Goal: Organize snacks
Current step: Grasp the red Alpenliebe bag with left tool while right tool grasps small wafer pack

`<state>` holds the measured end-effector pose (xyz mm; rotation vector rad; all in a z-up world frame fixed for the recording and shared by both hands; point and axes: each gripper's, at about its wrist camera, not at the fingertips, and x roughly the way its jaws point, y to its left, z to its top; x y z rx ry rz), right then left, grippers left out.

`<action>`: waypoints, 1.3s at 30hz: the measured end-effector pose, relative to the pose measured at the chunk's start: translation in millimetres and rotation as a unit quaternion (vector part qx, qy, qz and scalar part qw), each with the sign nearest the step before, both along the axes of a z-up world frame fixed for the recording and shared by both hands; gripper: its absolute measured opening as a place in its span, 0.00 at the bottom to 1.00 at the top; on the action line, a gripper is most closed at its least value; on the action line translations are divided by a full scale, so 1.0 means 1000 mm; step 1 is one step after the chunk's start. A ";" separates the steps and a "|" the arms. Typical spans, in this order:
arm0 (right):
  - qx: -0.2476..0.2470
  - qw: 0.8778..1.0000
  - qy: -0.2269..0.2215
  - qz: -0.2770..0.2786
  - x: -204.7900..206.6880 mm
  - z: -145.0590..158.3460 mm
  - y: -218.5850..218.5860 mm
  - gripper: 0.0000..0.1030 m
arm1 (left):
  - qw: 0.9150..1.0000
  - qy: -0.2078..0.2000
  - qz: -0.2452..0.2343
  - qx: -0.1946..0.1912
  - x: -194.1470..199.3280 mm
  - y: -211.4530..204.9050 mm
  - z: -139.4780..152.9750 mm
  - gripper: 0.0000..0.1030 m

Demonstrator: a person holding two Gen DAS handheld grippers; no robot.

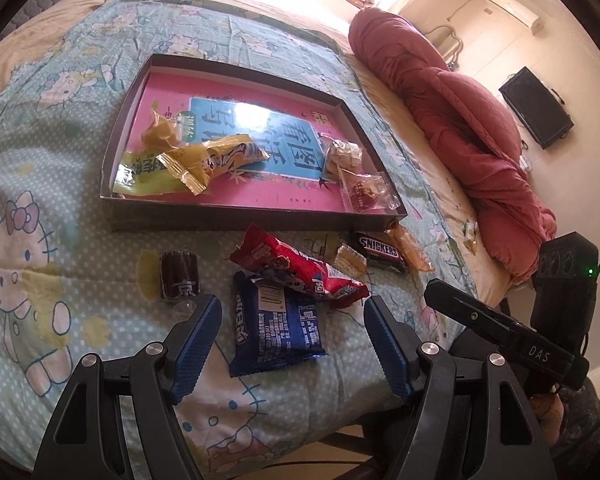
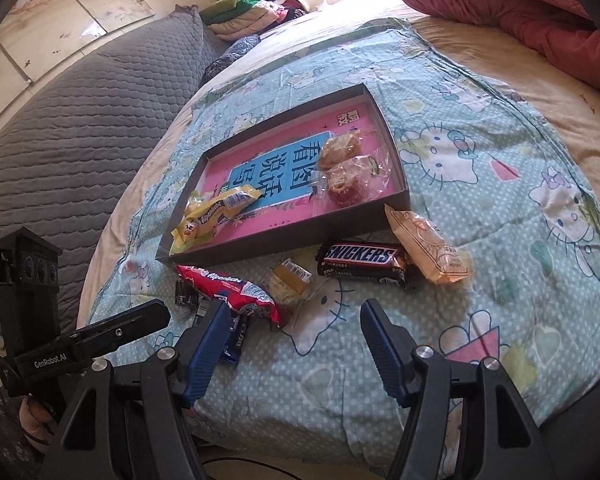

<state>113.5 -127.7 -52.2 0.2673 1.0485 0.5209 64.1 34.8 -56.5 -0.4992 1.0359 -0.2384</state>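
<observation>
Over on the left, a small dark wrapped candy (image 1: 179, 275) sits alone on the cartoon-cat quilt (image 1: 40, 216), just beyond the left gripper (image 1: 292, 350), whose jaws stand wide apart and hold nothing. Between its blue fingers (image 1: 194, 350) lies the blue biscuit packet (image 1: 274, 330), flat on the quilt, and the red snack bag (image 1: 300, 268) leans over its top edge. Behind them the shallow dark tray (image 1: 236, 218) holds yellow packets (image 1: 216, 158) at its left end and clear-wrapped cakes (image 1: 348, 164) at its right. Moving right, a Snickers bar (image 2: 362, 266) lies just in front of the tray, an orange packet (image 2: 428, 250) touching its right end. The right gripper (image 2: 294, 354) hovers over bare quilt, jaws apart and empty. A red duvet (image 1: 460, 128) is heaped at the far right.
</observation>
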 end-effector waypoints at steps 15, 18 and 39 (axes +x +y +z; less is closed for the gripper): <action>-0.015 0.999 0.016 0.023 0.003 -0.014 0.014 0.65 | 0.994 0.021 0.017 -0.102 0.026 0.003 -0.023 0.73; -0.016 0.999 0.017 0.024 0.004 -0.016 0.015 0.65 | 0.993 0.030 0.018 -0.111 0.033 0.002 -0.030 0.73; 0.027 0.995 0.093 -0.032 0.032 -0.041 0.028 0.65 | 0.992 0.060 0.043 -0.105 0.060 0.003 -0.052 0.73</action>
